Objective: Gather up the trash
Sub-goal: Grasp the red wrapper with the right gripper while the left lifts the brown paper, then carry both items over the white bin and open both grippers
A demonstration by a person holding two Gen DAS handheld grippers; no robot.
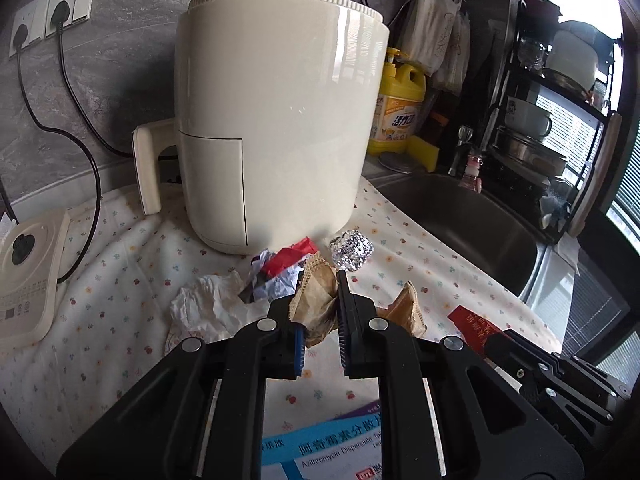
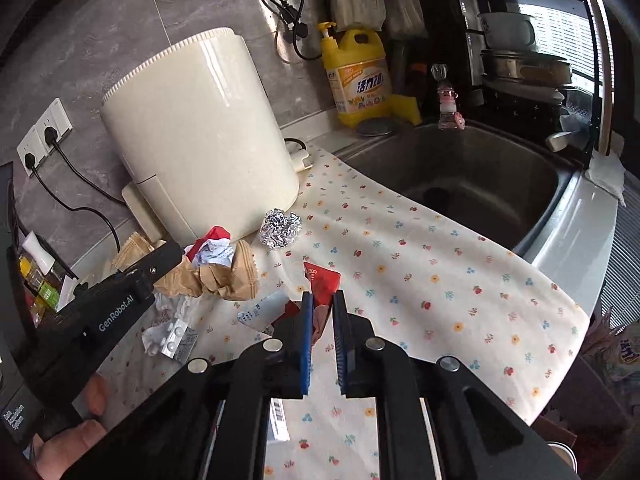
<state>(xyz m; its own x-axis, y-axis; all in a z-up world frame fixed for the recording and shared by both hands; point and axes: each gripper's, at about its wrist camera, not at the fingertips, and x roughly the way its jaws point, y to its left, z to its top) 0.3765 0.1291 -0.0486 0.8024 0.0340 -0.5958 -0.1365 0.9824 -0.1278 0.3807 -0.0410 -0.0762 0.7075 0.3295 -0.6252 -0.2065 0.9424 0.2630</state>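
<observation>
My left gripper (image 1: 321, 280) is shut on a crumpled brown paper bag (image 1: 318, 304), held just above the flowered cloth (image 1: 120, 280) in front of the cream air fryer (image 1: 280, 120). My right gripper (image 2: 322, 294) is shut on a red packet (image 2: 322, 278), which sticks up between its blue pads. In the right wrist view the left gripper (image 2: 170, 250) reaches in from the left onto the brown paper (image 2: 224, 276). On the cloth lie a foil ball (image 1: 352, 254), a red and white wrapper (image 1: 280, 266), a white tissue (image 1: 208, 304) and another brown piece (image 1: 404, 312).
A steel sink (image 2: 460, 176) opens to the right of the cloth, with a yellow soap bottle (image 2: 360, 76) and a black dish rack (image 1: 552, 120) behind it. A blister pack (image 2: 176, 338) and a medicine box (image 1: 332, 444) lie near me. A cream appliance (image 1: 28, 272) sits at the left.
</observation>
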